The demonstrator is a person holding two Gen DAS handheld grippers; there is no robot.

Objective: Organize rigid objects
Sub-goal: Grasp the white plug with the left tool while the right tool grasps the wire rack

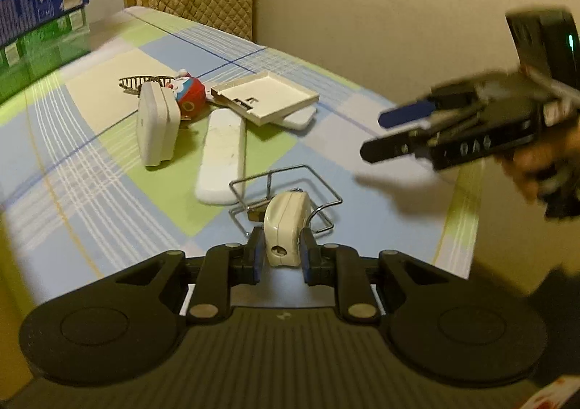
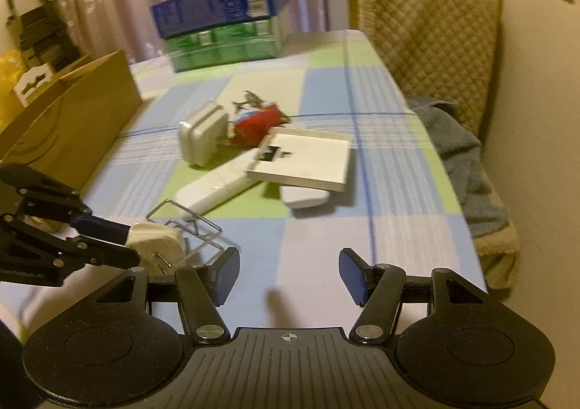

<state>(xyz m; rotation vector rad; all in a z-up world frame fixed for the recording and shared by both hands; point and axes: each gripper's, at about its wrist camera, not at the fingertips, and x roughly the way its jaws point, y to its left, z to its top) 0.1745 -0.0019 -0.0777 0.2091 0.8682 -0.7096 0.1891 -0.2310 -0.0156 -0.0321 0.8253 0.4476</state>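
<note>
Gripping cream plug (image 1: 284, 227), left gripper (image 1: 281, 253).

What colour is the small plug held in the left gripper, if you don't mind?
Cream-white; the plug shows best in the left wrist view.

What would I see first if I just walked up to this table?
Probably the cream plug adapter pinched in the left gripper over a wire rack. Next, the red toy figure in the pile of white cases mid-table, and the open right gripper hovering empty.
</note>
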